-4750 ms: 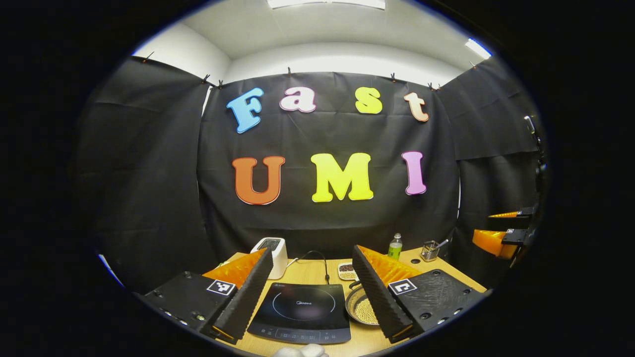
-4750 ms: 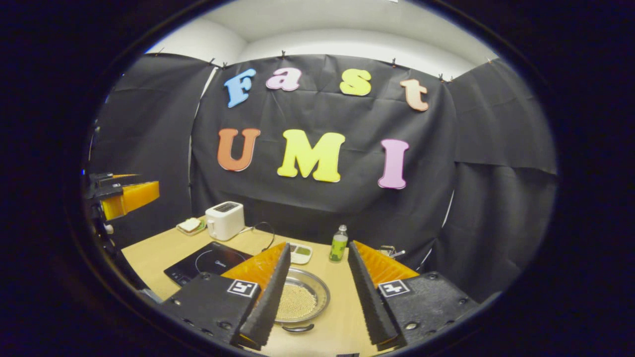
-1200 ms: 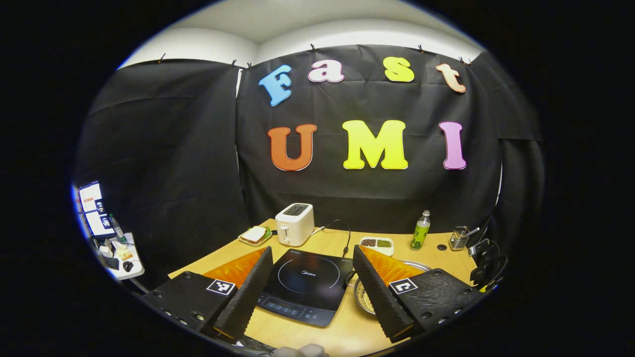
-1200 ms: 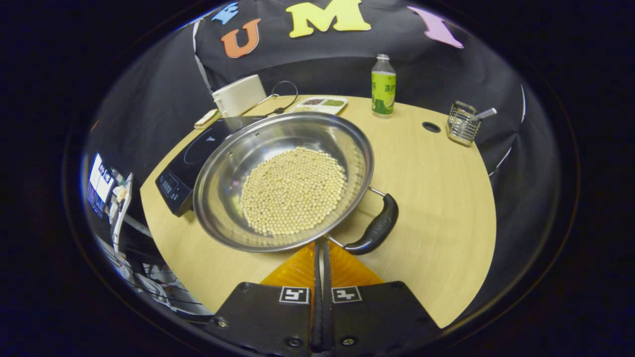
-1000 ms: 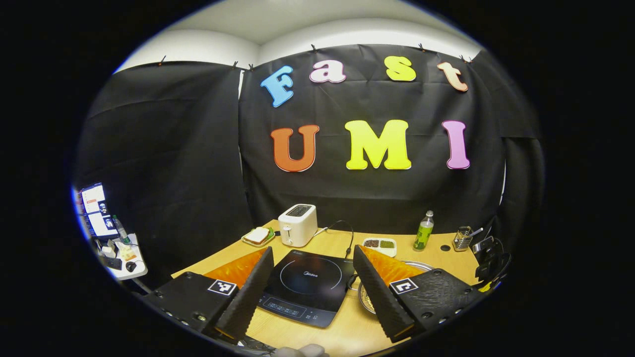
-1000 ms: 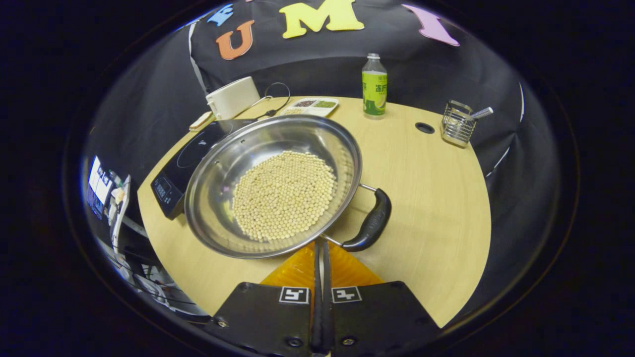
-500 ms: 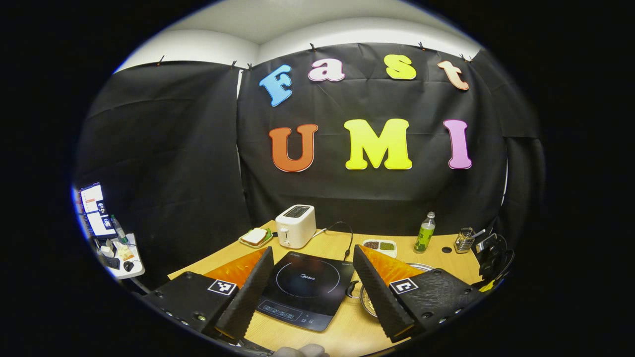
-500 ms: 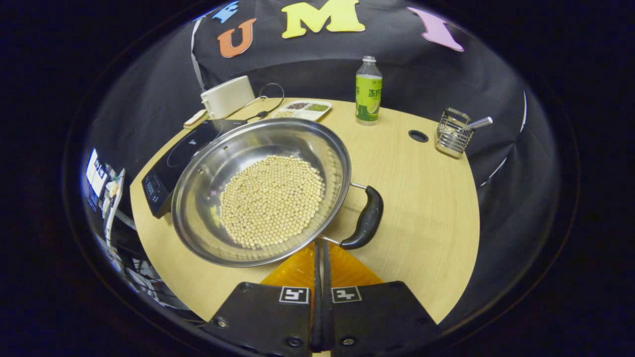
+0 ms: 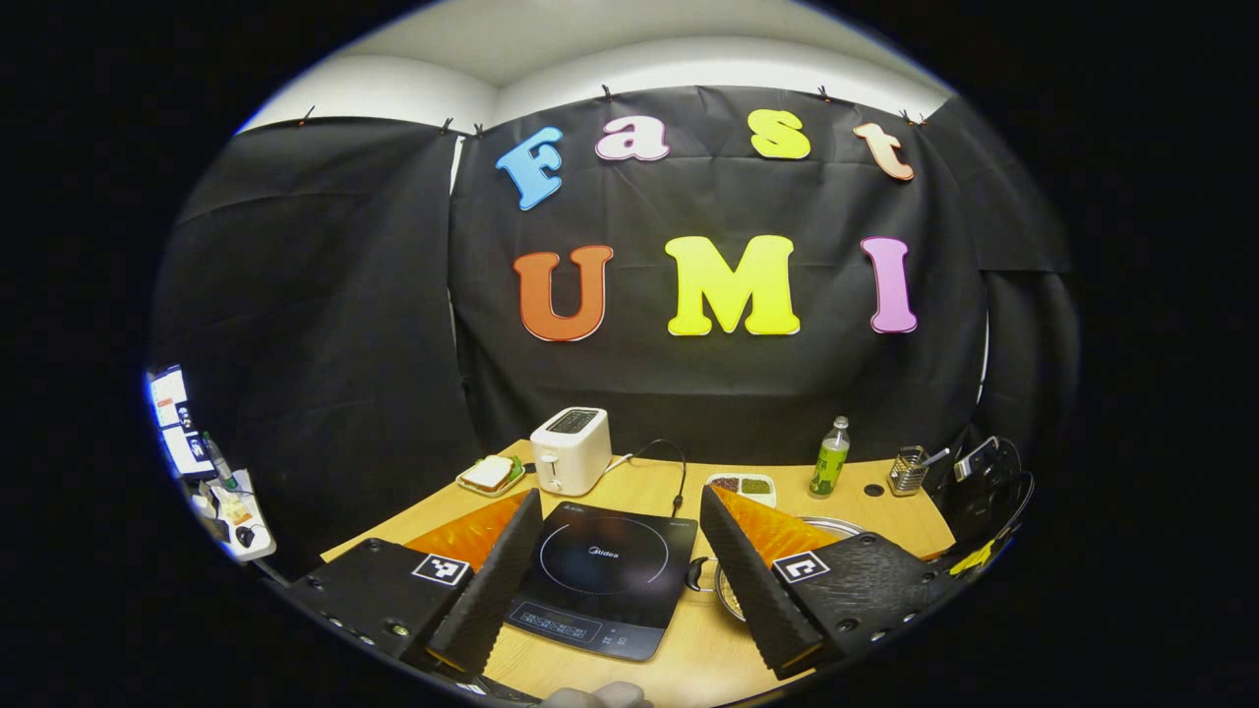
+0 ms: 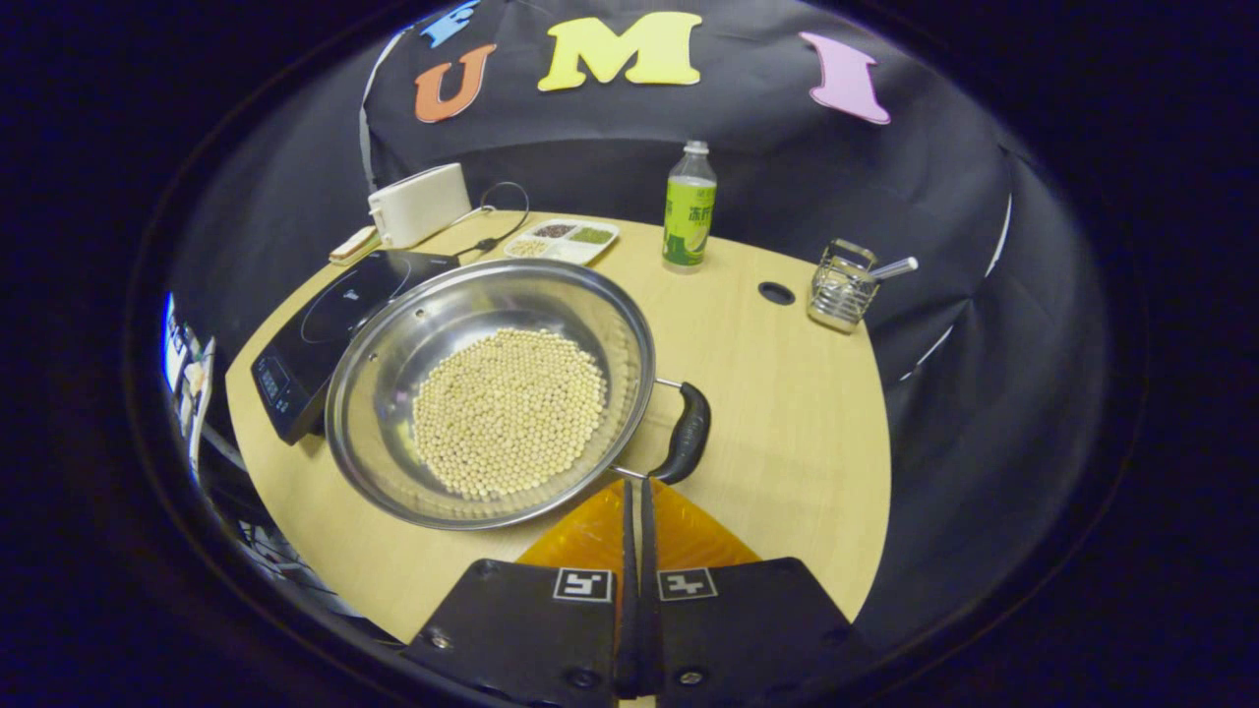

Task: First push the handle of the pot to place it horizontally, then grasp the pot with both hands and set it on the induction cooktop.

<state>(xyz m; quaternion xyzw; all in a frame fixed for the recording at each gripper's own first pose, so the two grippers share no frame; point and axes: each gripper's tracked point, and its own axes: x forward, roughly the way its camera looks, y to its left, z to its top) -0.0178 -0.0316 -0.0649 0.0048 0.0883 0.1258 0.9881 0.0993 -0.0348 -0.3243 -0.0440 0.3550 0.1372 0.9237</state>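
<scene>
A steel pot (image 10: 393,344) holding pale round beans rests on the wooden table (image 10: 777,413), just right of the black induction cooktop (image 10: 334,310). One black side handle (image 10: 686,433) sticks out at its right. My right gripper (image 10: 634,487) is shut with nothing in it, its tips against that handle's near end. My left gripper (image 9: 620,501) is open, hovering above the cooktop (image 9: 600,570). Its right finger (image 9: 757,580) hides most of the pot, whose other handle (image 9: 696,573) shows beside the cooktop.
At the back stand a white toaster (image 10: 418,202), a sectioned tray (image 10: 563,239), a green bottle (image 10: 689,206) and a wire basket (image 10: 844,285). A sandwich plate (image 9: 489,474) lies left of the toaster (image 9: 570,462). A cable hole (image 10: 776,292) is near the basket.
The shut right gripper has nudged the pot's handle, turning the pot so the handle points more to the right. The left gripper has stayed open, shifting only slightly.
</scene>
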